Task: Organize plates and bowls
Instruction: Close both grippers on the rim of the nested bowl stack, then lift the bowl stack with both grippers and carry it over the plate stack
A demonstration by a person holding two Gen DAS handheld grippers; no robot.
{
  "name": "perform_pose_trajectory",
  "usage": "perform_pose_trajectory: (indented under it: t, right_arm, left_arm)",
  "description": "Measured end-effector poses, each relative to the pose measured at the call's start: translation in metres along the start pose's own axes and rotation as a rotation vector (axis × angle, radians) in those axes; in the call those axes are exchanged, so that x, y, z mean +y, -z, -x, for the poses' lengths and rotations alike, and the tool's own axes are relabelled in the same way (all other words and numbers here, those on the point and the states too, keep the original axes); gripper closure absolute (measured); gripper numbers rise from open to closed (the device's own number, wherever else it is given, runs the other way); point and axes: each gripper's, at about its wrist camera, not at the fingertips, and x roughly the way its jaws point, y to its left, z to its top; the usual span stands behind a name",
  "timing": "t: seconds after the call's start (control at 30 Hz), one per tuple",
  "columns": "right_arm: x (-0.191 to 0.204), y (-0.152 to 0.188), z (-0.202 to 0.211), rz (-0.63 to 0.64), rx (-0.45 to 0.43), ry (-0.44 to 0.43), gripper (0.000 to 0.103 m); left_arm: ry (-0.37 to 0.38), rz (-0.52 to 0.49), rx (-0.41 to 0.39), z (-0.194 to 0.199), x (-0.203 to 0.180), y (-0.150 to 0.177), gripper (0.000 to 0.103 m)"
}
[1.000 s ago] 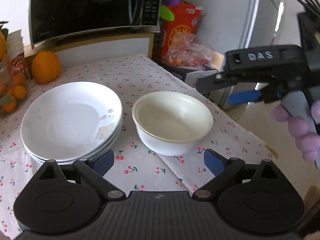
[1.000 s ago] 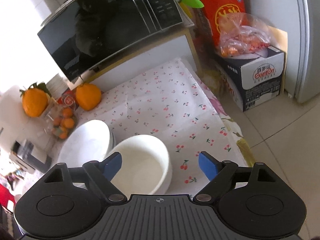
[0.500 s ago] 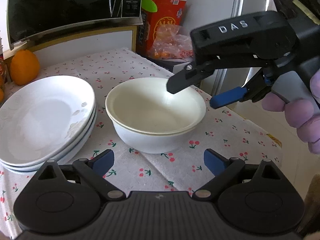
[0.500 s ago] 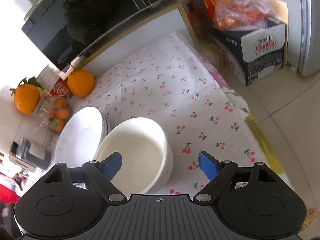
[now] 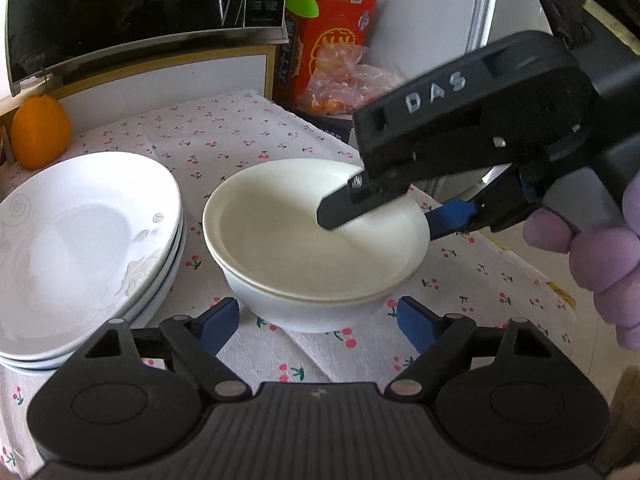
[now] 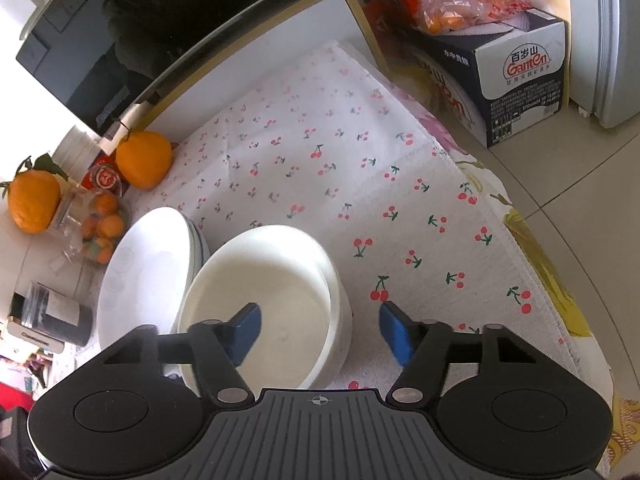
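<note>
While the right hand-held gripper (image 6: 320, 330) straddles the near rim of the stacked bowls (image 6: 276, 300) on the bench (image 6: 340, 184) — fingers spread — close squarely on the wall before lifting; the left hand-held gripper (image 5: 318, 324) waits spread too.

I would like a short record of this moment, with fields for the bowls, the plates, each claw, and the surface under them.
bowls: two white bowls nested, upright on the cloth
plates: stack of white plates just left of the bowls
right claw: right claw open, astride the bowl rim, one finger inside, one outside
left claw: left claw open, in front of the bowls, touching nothing
surface: cherry-print tablecloth
behind: microwave, an orange beside it
</note>
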Motion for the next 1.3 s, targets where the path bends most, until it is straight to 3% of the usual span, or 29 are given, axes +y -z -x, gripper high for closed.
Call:
perform_pose_trajectory:
  t: [0.17,0.37,0.8,1.3]
  right_arm:
    - [0.003,0.002,-0.003,0.020,0.008,0.015,0.069]
    - [0.004,0.002,-0.001,0.036,0.004,0.041,0.082]
    - [0.010,0.000,0.015,0.073,-0.049,0.031,0.083]
    - [0.032,-0.006,0.049,0.113,-0.128,-0.056,0.083]
  left_arm:
    - [-0.006,-0.007,0.006,0.000,-0.001,-0.002,0.024]
    - [-0.003,0.008,0.019,-0.002,0.003,-0.006,0.024]
    - [0.010,0.025,0.004,0.004,0.003,-0.015,0.026]
    - [0.018,0.043,-0.032,0.033,0.012,-0.029,0.026]
